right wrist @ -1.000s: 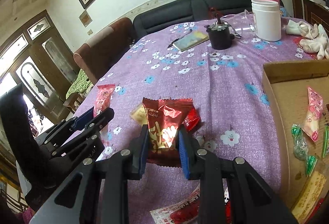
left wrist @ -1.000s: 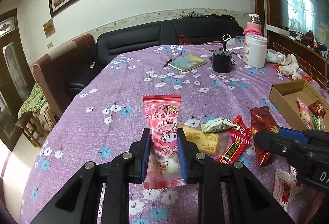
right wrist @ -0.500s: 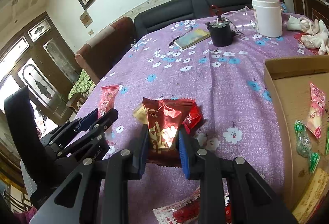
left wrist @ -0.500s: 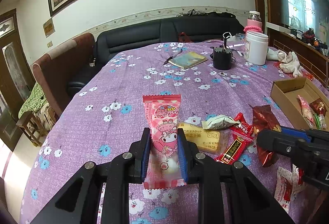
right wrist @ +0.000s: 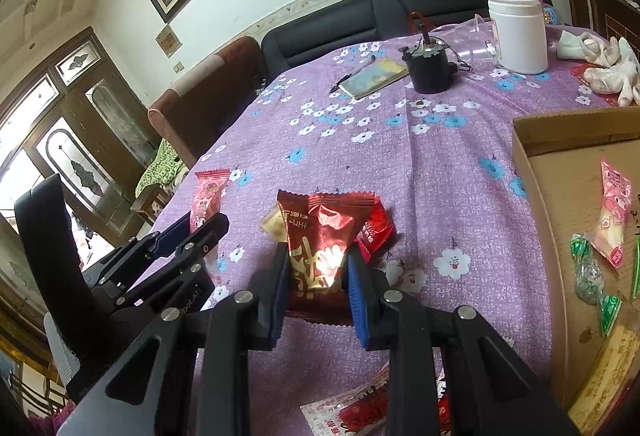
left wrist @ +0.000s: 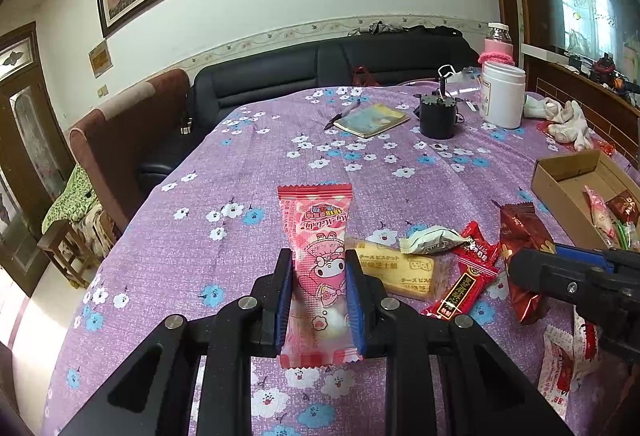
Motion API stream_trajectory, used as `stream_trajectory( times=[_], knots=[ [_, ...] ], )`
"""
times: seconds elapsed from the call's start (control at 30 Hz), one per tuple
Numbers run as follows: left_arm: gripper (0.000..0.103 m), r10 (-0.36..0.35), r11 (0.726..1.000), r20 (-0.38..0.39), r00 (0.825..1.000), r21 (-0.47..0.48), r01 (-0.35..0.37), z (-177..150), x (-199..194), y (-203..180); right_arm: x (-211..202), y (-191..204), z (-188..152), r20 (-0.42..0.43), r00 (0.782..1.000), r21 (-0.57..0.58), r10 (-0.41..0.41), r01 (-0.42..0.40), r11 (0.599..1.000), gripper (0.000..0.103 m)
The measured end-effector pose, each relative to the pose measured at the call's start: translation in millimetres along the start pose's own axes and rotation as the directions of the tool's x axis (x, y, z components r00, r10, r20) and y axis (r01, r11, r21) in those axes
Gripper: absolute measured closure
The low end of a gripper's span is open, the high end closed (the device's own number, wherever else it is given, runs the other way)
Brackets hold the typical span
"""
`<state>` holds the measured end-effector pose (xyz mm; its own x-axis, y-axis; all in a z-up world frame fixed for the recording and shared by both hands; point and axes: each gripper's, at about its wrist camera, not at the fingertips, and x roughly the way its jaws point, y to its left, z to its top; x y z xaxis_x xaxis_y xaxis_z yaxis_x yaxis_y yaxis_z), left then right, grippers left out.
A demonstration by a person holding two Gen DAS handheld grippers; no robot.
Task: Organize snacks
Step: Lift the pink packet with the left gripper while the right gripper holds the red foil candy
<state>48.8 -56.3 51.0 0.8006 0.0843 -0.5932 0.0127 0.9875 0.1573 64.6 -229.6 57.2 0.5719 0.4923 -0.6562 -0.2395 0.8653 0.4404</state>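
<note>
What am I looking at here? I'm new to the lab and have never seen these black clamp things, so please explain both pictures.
There is no robot. A person holds one two-finger tool in each hand, and each tool carries a wide-angle camera looking along its fingers, so each picture shows its own tool at the bottom edge.

The left-hand camera shows the left tool shut on a pink cartoon snack packet. The right-hand camera shows the right tool shut on a shiny dark red snack packet. Each tool also appears at the side of the other's picture.

Both are over a table with a purple flowered cloth. More snacks lie loose there, such as a yellow biscuit pack. A cardboard box to the right already holds a few. Further back stand a white jar and a notebook.
</note>
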Motion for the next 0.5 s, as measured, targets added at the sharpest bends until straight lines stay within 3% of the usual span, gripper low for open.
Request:
stream_trajectory(
  times=[0.5],
  knots=[
    [0.077, 0.020, 1.000, 0.016, 1.000, 0.004, -0.020, -0.3, -3.7, 1.9, -2.9, 0.4, 0.3, 0.012, 1.000, -0.007, -0.004, 0.004, 1.000, 0.077]
  ],
)
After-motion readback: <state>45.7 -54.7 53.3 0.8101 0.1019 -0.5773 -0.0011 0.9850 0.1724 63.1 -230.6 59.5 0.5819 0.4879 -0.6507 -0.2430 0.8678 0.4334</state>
